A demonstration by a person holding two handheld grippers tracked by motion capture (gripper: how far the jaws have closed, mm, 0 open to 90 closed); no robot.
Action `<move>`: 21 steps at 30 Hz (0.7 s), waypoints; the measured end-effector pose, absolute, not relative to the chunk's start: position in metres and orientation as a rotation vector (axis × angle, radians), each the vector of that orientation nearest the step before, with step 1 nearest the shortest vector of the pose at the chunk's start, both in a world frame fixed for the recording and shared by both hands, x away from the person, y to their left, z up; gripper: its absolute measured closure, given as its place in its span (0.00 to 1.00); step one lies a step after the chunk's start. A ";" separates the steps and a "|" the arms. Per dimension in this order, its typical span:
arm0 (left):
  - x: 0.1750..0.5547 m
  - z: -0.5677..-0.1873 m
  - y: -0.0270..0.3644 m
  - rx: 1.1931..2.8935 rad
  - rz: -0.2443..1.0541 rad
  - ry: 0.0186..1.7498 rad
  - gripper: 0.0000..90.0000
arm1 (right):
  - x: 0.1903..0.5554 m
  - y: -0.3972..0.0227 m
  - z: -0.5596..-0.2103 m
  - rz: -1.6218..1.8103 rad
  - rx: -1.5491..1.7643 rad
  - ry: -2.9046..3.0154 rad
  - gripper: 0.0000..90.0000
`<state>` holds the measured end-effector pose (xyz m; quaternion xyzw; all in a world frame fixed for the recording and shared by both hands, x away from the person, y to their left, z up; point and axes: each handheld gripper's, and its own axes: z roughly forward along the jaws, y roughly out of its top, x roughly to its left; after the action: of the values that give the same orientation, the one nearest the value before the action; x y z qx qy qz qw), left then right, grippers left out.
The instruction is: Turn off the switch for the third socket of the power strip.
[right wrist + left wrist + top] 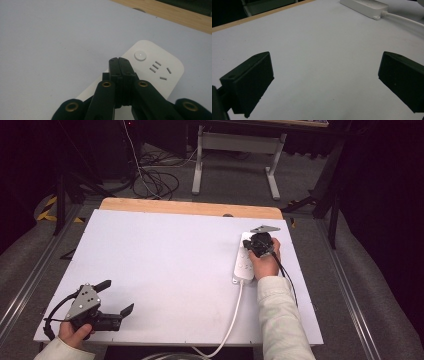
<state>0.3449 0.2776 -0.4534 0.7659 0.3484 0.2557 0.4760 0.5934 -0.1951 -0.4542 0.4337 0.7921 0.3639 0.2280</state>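
A white power strip point(245, 262) lies on the right side of the white table, its cord running off the front edge. Over its far end hovers my right gripper point(260, 244), shut with nothing between the jaws. In the right gripper view the closed jaw tips point(119, 60) sit just short of the strip's round button point(140, 55), with sockets point(158, 70) beside it. Whether the tips touch the strip is unclear. My left gripper point(116, 297) rests at the front left corner, jaws wide open and empty. The left gripper view shows the strip's cord end point(364, 7) far off.
The white table top point(165, 265) has a wooden strip point(190, 208) along its far edge. The white cord point(231, 320) drops off the front edge. Beyond the table stand a desk frame point(235, 155) and loose cables point(155, 180) on the floor.
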 end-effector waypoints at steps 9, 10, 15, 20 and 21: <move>0.345 -0.453 0.278 1.873 0.624 0.850 0.00 | 0.595 -0.194 -0.458 0.973 1.197 2.183 1.00; 0.345 -0.453 0.278 1.873 0.624 0.850 0.00 | 0.595 -0.194 -0.458 0.970 1.195 2.183 1.00; 0.345 -0.453 0.278 1.876 0.631 0.845 0.00 | 0.594 -0.193 -0.459 0.963 1.181 2.187 1.00; 0.345 -0.453 0.278 1.876 0.630 0.844 0.00 | 0.594 -0.193 -0.461 0.963 1.184 2.183 1.00; 0.345 -0.453 0.277 1.876 0.630 0.844 0.00 | 0.594 -0.193 -0.461 0.964 1.187 2.181 1.00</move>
<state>0.3449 0.2775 -0.4532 0.7674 0.3450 0.2577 0.4750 0.5941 -0.1925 -0.4611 0.4329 0.7956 0.3516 0.2367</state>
